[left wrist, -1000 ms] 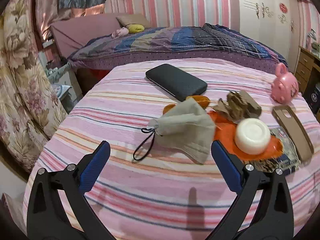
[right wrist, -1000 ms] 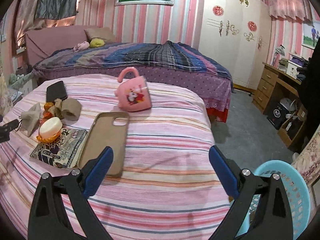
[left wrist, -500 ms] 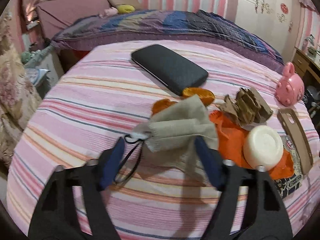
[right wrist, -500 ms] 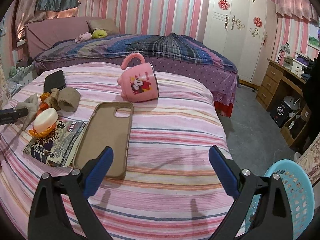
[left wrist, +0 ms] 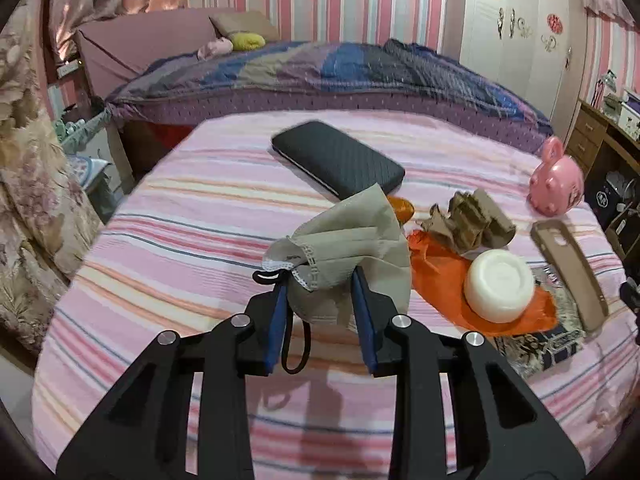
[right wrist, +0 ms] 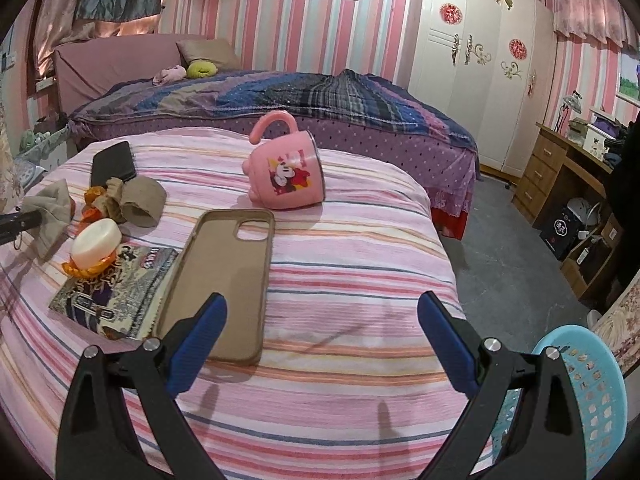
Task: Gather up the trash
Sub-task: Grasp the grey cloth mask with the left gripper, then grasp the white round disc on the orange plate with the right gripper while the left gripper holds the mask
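I count one face mask (left wrist: 352, 236), one black phone (left wrist: 338, 159), one phone case (right wrist: 226, 280), one pink mug (right wrist: 286, 172), one white bowl (left wrist: 500, 286), one crumpled cardboard piece (left wrist: 472, 220), one booklet (right wrist: 116, 292) and one blue basket (right wrist: 588, 400).

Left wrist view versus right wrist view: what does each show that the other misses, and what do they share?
Only the left wrist view shows the left gripper with its jaws closing around the grey face mask. Only the right wrist view shows the open right gripper, the blue basket and the mug's cartoon print. Both show the mask, pink mug, phone case, black phone and white bowl.
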`<state>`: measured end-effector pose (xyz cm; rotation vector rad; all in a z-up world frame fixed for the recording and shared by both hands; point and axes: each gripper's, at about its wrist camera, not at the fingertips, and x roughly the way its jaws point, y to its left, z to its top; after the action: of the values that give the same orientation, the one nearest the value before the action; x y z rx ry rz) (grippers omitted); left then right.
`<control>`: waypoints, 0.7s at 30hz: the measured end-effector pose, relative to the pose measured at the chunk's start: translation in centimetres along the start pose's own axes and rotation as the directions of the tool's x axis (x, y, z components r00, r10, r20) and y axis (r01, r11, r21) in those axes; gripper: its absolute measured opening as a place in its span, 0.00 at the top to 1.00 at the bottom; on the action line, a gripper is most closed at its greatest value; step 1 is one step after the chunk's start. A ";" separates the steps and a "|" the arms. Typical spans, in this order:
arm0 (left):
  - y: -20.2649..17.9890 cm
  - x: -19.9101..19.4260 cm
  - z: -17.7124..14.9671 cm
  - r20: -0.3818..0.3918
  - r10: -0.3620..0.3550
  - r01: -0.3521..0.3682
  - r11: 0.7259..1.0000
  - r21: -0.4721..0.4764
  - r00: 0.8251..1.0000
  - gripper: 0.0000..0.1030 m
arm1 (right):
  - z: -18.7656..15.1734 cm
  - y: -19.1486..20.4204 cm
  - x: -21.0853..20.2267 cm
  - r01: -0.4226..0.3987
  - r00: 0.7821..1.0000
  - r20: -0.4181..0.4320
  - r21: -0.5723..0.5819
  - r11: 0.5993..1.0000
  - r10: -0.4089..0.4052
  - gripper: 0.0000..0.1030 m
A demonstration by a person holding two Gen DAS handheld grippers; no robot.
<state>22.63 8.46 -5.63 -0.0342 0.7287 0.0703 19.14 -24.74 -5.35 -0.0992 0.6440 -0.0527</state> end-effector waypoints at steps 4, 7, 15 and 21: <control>1.1 -2.1 0.0 0.025 0.047 -0.047 0.999 -0.002 0.999 0.71 | 0.3 1.4 -0.7 -0.035 0.999 0.019 -0.002 0.999 0.035 0.09; 2.2 -2.7 0.1 0.026 0.078 -0.078 0.997 -0.009 0.997 0.71 | 0.6 3.5 -1.0 -0.091 0.995 0.030 -0.005 0.996 0.091 0.09; 4.7 -2.5 0.3 0.008 0.157 -0.156 0.987 -0.027 0.988 0.71 | 1.9 9.2 0.1 -0.185 0.983 0.012 -0.048 0.982 0.186 0.09; 4.8 -1.7 0.1 -0.003 0.173 -0.173 0.985 -0.001 0.985 0.71 | 2.9 14.9 2.4 -0.227 0.974 -0.044 -0.116 0.967 0.223 0.09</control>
<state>21.09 13.13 -4.49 0.0279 0.7335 0.2371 23.12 -9.90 -6.09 -0.1410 0.6857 0.2042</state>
